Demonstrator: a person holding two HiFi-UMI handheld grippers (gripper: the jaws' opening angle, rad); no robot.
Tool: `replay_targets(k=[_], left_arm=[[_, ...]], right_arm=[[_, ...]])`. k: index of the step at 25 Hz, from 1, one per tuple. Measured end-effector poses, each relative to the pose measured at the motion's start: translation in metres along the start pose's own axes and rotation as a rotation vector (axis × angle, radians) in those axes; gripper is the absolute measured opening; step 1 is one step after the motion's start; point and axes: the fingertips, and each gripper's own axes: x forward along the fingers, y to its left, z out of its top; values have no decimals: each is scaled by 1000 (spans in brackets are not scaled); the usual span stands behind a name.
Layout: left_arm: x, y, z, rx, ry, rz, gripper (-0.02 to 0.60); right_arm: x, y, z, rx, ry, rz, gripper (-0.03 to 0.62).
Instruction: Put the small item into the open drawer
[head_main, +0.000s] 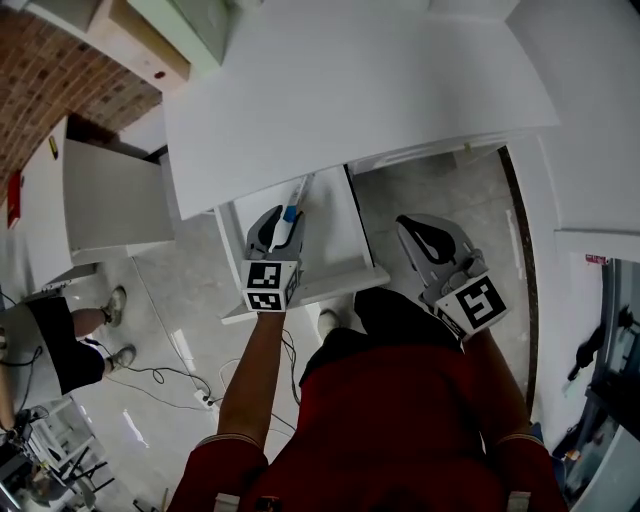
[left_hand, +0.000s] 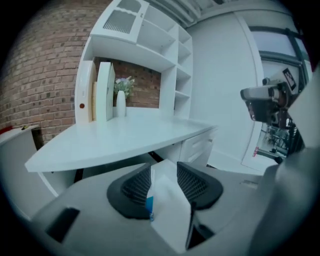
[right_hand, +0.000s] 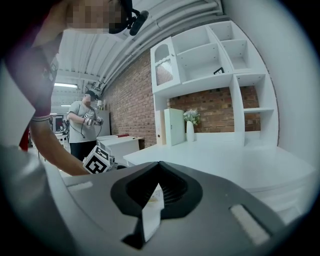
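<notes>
The open white drawer (head_main: 338, 232) sticks out from under the white desk (head_main: 350, 90), right in front of me. My left gripper (head_main: 283, 215) hovers over the drawer's left part. A slim white item with a blue part (head_main: 303, 188) runs between its jaws and pokes out ahead of them. In the left gripper view this white item (left_hand: 167, 200) fills the gap of the left gripper (left_hand: 165, 172), its blue bit on the left side. My right gripper (head_main: 415, 228) hangs just right of the drawer, over the floor, jaws together. Only a thin white strip shows in the right gripper (right_hand: 159, 187).
A white cabinet (head_main: 100, 200) stands to the left, with another person's legs (head_main: 70, 330) and cables (head_main: 190, 385) on the tiled floor. On the desk stand a shelf unit (left_hand: 150, 55), upright boards and a vase (left_hand: 121, 102). A person (right_hand: 85, 125) stands further back.
</notes>
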Motion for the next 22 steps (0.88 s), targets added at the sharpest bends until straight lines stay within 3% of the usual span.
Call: replay_targets(k=[11, 17, 22], left_arm=[[-112, -58, 91, 33, -270, -117, 2], [-188, -71, 118, 21, -363, -141, 2], [-238, -83, 141, 58, -475, -196, 3]], right_arm=[[-14, 71, 32, 5, -89, 15, 11], [-29, 123, 50, 11, -147, 9, 12], [-41, 162, 60, -7, -167, -5, 12]])
